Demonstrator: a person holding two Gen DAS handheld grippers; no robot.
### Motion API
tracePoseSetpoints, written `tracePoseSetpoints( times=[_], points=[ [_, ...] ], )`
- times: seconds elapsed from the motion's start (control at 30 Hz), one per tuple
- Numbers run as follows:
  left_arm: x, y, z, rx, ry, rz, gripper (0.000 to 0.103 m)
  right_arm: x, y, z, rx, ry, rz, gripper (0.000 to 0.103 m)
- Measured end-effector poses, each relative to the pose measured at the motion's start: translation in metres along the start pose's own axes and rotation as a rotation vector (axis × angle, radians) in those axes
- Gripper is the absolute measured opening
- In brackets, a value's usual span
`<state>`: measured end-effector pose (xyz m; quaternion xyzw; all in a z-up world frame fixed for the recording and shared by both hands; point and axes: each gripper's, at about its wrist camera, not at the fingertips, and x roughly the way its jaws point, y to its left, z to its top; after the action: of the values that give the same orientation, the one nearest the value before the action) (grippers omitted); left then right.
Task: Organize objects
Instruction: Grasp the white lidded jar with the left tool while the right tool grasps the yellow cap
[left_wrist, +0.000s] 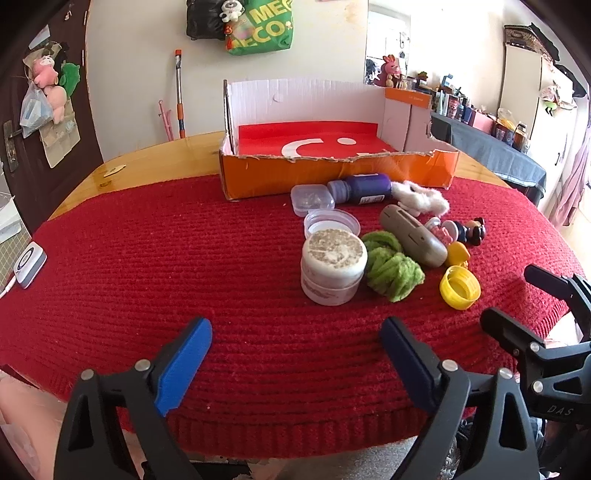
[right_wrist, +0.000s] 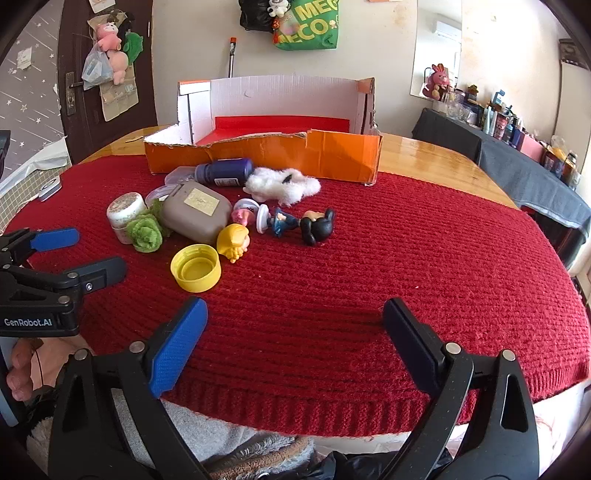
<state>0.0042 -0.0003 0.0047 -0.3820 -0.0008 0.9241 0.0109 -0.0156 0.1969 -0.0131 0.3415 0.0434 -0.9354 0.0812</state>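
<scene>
A cluster of small objects lies on the red knitted mat (left_wrist: 184, 266): a white jar (left_wrist: 333, 266), green fluffy balls (left_wrist: 391, 267), a grey case (left_wrist: 412, 235), a yellow cap (left_wrist: 460, 287), a purple bottle (left_wrist: 364, 187), white fluff (left_wrist: 421, 197), clear lidded boxes (left_wrist: 312, 199) and small figurines (left_wrist: 469, 229). Behind them stands an open orange cardboard box (left_wrist: 332, 173) with a red floor. My left gripper (left_wrist: 297, 336) is open and empty, near the mat's front edge. My right gripper (right_wrist: 295, 317) is open and empty, right of the cluster; the yellow cap (right_wrist: 195, 268) lies just ahead-left of it.
The mat covers a wooden table (left_wrist: 155, 155). A small white device (left_wrist: 29, 264) lies at the mat's left edge. A dark-clothed side table with bottles (right_wrist: 517, 147) stands to the right. Bags and toys hang on the wall and door.
</scene>
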Motion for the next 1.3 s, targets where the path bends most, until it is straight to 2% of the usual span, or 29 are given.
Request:
tracePoseSetpoints(
  times=[0.2, 0.5, 1.03, 1.13, 1.2, 1.3],
  points=[
    [-0.002, 0.007, 0.005, -0.010, 0.000, -0.018, 0.078, -0.008, 0.009, 0.003, -0.032, -0.017, 0.045, 0.088],
    [-0.001, 0.006, 0.012, 0.015, 0.002, -0.043, 0.065, -0.005, 0.023, 0.012, -0.068, -0.006, 0.111, 0.070],
    [0.010, -0.002, 0.026, 0.037, -0.005, -0.078, 0.058, 0.014, 0.036, 0.024, -0.088, 0.021, 0.156, 0.044],
    [0.013, -0.003, 0.028, 0.036, -0.002, -0.091, 0.051, 0.015, 0.035, 0.024, -0.082, 0.022, 0.154, 0.034],
    [0.015, -0.003, 0.029, 0.032, 0.003, -0.118, 0.038, 0.015, 0.032, 0.025, -0.073, 0.024, 0.155, 0.031],
    [0.014, -0.005, 0.028, 0.041, -0.003, -0.118, 0.038, 0.015, 0.030, 0.024, -0.068, 0.026, 0.157, 0.029]
  ],
)
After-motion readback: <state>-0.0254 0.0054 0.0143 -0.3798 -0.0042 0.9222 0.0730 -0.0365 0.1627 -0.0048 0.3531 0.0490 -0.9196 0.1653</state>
